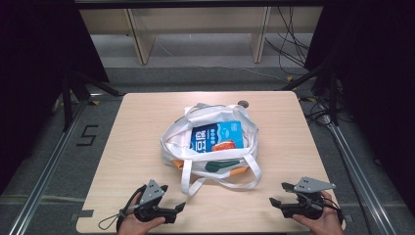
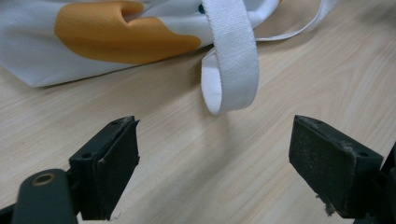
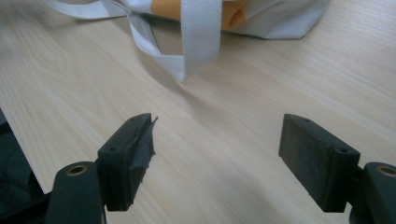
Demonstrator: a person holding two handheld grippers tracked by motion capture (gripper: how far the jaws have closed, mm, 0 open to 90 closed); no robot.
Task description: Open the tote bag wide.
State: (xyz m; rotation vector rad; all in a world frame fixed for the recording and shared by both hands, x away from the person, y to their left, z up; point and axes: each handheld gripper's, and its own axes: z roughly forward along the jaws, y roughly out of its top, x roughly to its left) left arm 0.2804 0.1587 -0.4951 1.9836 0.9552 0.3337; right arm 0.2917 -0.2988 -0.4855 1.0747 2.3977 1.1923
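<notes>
A white cloth tote bag (image 1: 210,147) with orange and green patches lies in the middle of the wooden table (image 1: 137,127). A blue snack packet (image 1: 218,136) rests in its open mouth. Its white straps (image 1: 220,181) loop toward the front edge. My left gripper (image 1: 177,201) sits near the front left, open, nothing between its jaws; a strap loop (image 2: 231,65) and an orange patch (image 2: 121,32) lie just ahead of it. My right gripper (image 1: 274,196) is at the front right, open and empty, with a strap (image 3: 191,42) ahead of it.
A small dark round object (image 1: 242,103) lies on the table just behind the bag. Black stands (image 1: 68,88) and cables (image 1: 293,44) flank the table on the floor. Wooden furniture legs (image 1: 142,44) stand beyond the far edge.
</notes>
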